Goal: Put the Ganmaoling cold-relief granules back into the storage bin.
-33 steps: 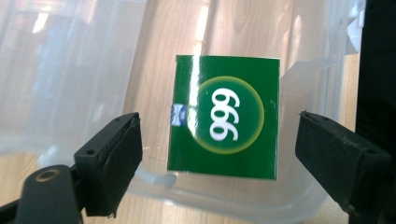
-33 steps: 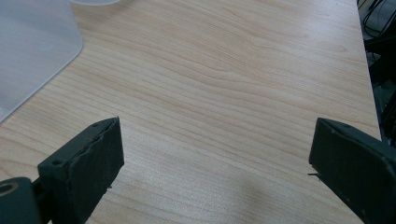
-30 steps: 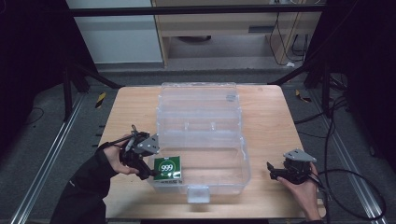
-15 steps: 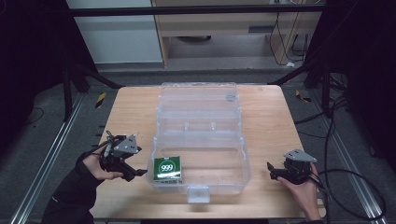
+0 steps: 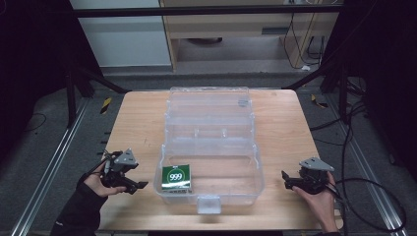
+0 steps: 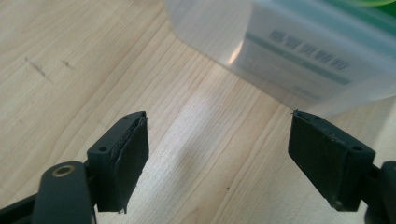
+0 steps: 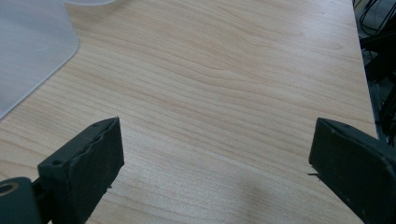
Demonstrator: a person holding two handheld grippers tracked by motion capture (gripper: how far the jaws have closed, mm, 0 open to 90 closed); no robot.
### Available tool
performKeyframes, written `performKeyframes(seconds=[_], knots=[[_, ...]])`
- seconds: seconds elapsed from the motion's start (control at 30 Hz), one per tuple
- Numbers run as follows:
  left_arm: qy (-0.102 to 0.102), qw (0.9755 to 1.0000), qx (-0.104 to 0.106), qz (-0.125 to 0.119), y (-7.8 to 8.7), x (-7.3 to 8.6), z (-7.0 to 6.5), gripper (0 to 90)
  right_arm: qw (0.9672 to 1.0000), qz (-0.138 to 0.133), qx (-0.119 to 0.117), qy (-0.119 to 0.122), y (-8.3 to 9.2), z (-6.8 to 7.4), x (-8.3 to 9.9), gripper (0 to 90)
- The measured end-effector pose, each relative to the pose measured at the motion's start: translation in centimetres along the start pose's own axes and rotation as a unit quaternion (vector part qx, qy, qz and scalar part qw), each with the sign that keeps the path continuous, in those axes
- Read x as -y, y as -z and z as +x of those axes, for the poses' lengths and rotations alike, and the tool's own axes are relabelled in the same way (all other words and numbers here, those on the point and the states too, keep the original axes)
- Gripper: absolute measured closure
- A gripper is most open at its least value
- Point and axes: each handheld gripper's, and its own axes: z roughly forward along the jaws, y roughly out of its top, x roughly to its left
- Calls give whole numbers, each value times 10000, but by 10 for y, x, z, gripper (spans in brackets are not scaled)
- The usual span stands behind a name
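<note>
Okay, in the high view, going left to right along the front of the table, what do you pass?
left gripper → green box inside the clear plastic case → right gripper

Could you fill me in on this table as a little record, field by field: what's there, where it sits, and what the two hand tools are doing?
Surface: wooden table
Container: clear plastic box, lid open
Contents: green packet marked 999, at the box's near left corner
Left gripper: open, nothing between the jaws, on the table beside the box
Right gripper: open, empty, on the table apart from the box
</note>
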Motion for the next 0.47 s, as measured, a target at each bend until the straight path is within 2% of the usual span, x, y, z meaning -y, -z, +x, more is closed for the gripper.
performKeyframes(seconds=[0.2,0.33,0.47], knots=[[450,9987,-254,14,-11,11,7,184,10000,-3,19,-3,0,-1,0,35],[812,9954,-508,-85,-16,20,12,165,10000,-8,27,9,0,-1,0,35],[1041,9923,-667,-77,-19,28,17,156,10000,-1,25,-1,-1,-1,1,35]])
